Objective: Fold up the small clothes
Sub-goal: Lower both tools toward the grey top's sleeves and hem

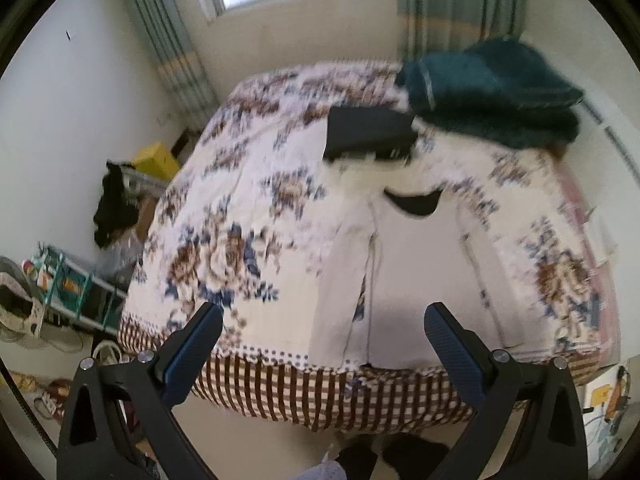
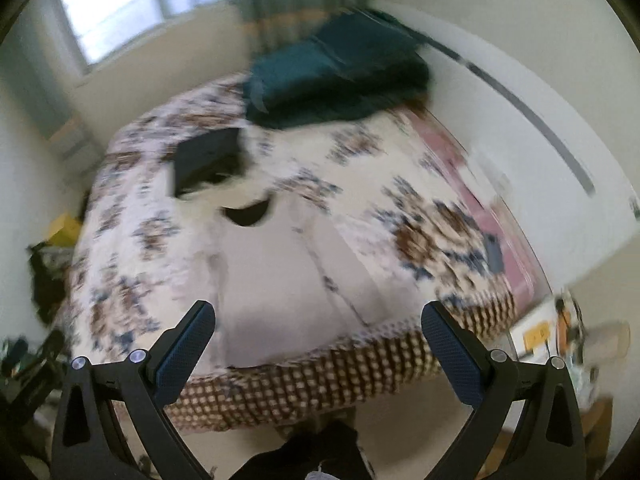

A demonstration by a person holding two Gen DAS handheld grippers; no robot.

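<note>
Left wrist view, left gripper [image 1: 323, 322] spread wide and empty above the near bed edge, white garment [image 1: 416, 264] flat on floral bedspread [image 1: 224, 216], black folded item [image 1: 370, 132] beyond, teal blanket [image 1: 492, 92] far right, no readable writing; right wrist view, blurred, right gripper [image 2: 318, 318] wide apart, empty, same white garment [image 2: 280, 276] just ahead.

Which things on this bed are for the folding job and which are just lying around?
For the job: white shirt spread flat near the bed's edge; left gripper and right gripper, both open and empty.

Lying about: teal blanket, dark folded item beyond the collar, yellow box on the floor.
</note>
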